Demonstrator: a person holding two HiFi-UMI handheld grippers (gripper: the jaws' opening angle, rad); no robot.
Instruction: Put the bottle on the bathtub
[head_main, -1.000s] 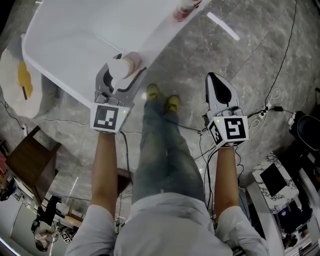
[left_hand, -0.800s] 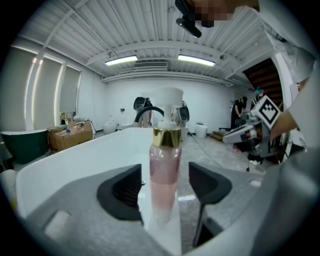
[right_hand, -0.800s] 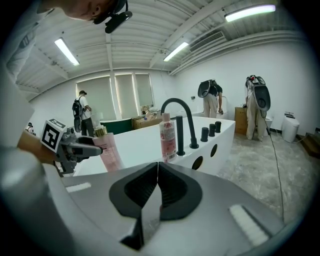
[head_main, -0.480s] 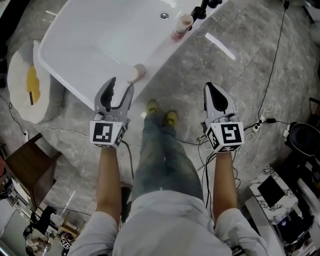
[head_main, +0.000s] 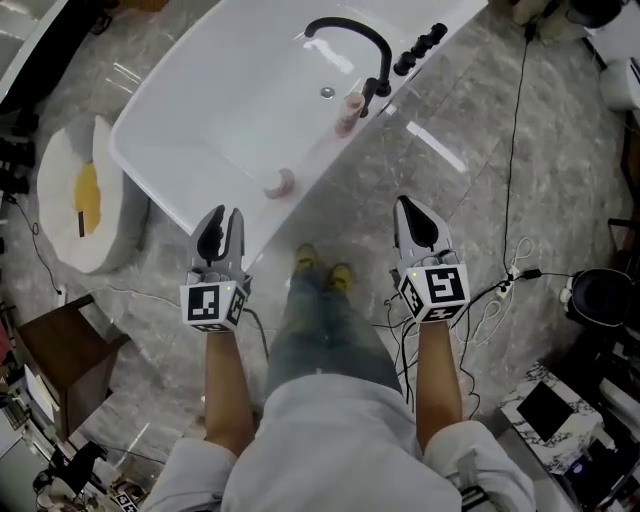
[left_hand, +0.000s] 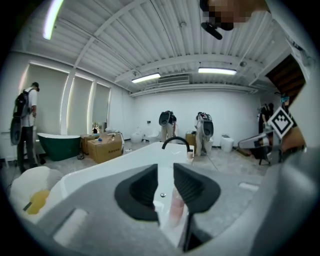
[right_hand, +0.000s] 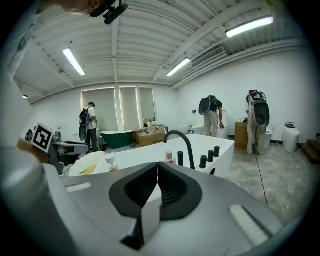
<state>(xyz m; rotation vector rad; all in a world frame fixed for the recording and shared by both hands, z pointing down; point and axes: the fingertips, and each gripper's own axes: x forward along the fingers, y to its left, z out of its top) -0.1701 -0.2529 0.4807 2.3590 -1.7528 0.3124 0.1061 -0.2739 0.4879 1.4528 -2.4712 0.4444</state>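
Bottle (head_main: 280, 183) stands on the near rim of the tub (head_main: 225, 105), at centre frame in the head view, free of both grippers. Left gripper (head_main: 222, 214) is below and left of the bottle, clear of it, over the tub's outer edge. Its jaws stand a narrow gap apart with nothing between them; in the left gripper view the bottle (left_hand: 176, 206) shows through the gap, farther off. Right gripper (head_main: 413, 206) is at right of centre, over the floor (head_main: 470, 150), well apart from the tub. Its jaws meet at the tips and hold nothing. Second bottle (head_main: 349, 108) stands on the rim beside the black faucet (head_main: 352, 35), upper centre.
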